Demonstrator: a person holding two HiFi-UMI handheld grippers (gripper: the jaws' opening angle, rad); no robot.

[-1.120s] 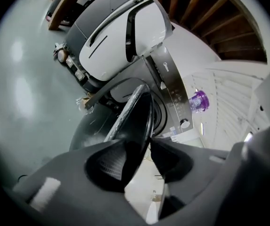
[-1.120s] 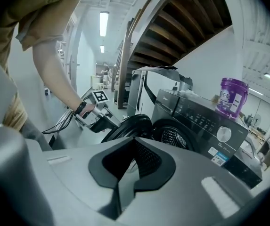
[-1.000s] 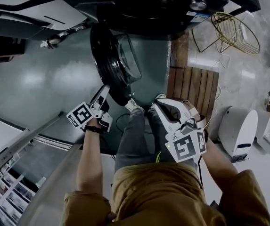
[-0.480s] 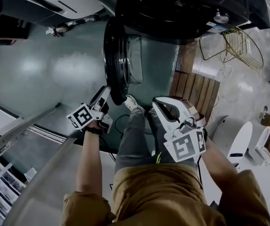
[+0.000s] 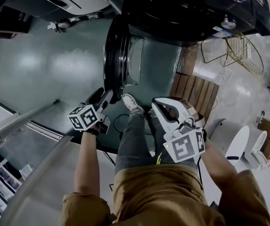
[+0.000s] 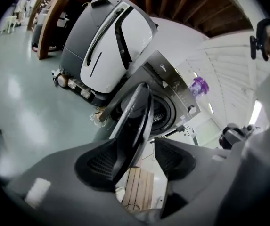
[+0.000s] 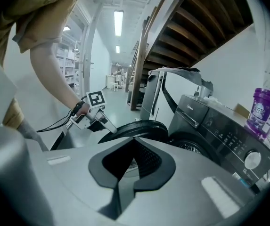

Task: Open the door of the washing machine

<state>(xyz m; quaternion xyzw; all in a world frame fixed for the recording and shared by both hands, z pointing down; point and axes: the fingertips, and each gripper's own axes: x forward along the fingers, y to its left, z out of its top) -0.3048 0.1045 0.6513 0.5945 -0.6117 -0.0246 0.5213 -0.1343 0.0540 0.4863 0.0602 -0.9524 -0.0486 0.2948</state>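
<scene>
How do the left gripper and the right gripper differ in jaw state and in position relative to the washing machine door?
The left gripper has its jaws apart, having just been opening; the right gripper has its jaws together. The left gripper has the rim of the washing machine door between its jaws; the right gripper holds nothing and sits back from the door. Both face the door.

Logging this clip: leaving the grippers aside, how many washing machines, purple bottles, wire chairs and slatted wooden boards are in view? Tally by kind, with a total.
washing machine: 1
purple bottle: 1
gold wire chair: 1
slatted wooden board: 1
Total: 4
</scene>
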